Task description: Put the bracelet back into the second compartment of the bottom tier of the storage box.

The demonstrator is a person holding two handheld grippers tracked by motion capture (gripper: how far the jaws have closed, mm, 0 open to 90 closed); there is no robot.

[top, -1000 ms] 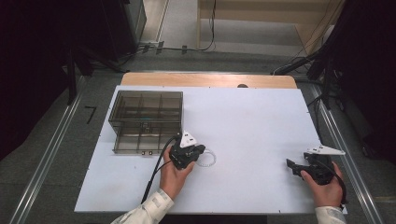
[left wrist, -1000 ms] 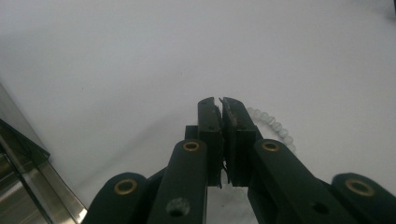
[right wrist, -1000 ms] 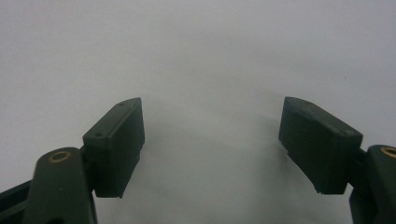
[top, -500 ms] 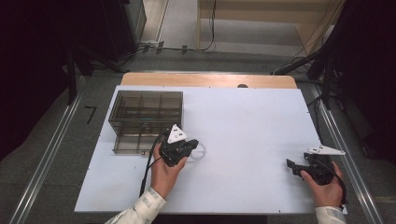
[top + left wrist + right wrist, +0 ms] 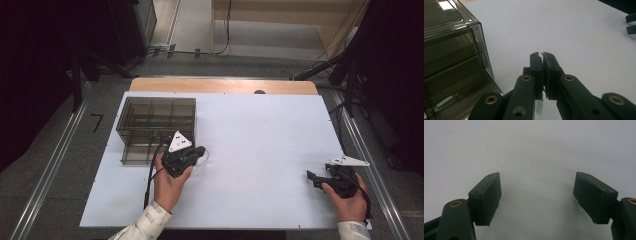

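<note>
**Inspector A:** Surface condition?

**Inspector B:** A white table top (image 5: 260, 135) with a bare wooden strip (image 5: 225, 86) along its far edge at 12 o'clock. The white sheet is plain and matte. Grey floor surrounds it, with metal rails (image 5: 47, 175) running down both sides. Dark equipment and cables (image 5: 220, 30) lie beyond the far edge; the room is dim at the margins.

**A:** Objects on the surface?

**B:** A smoky transparent organizer box (image 5: 156, 129) with compartments, at about 10 o'clock from the table's centre. In the left gripper view its tinted wall (image 5: 454, 62) stands just beside the jaws, at their 9 o'clock. A faint small ring-like mark sits on the sheet by the left tool; I cannot tell what it is.

**A:** Left gripper?

**B:** The left gripper (image 5: 199, 155), held in the left hand (image 5: 169, 182), sits near the box's front right corner. Jaws are together; something thin may sit between the pads, too small to identify.

**A:** Right gripper?

**B:** The right gripper (image 5: 312, 177), in the right hand (image 5: 347, 197), rests at 4 o'clock near the table's edge, well apart from the box. Jaws stand wide apart over bare sheet, holding nothing.
</note>
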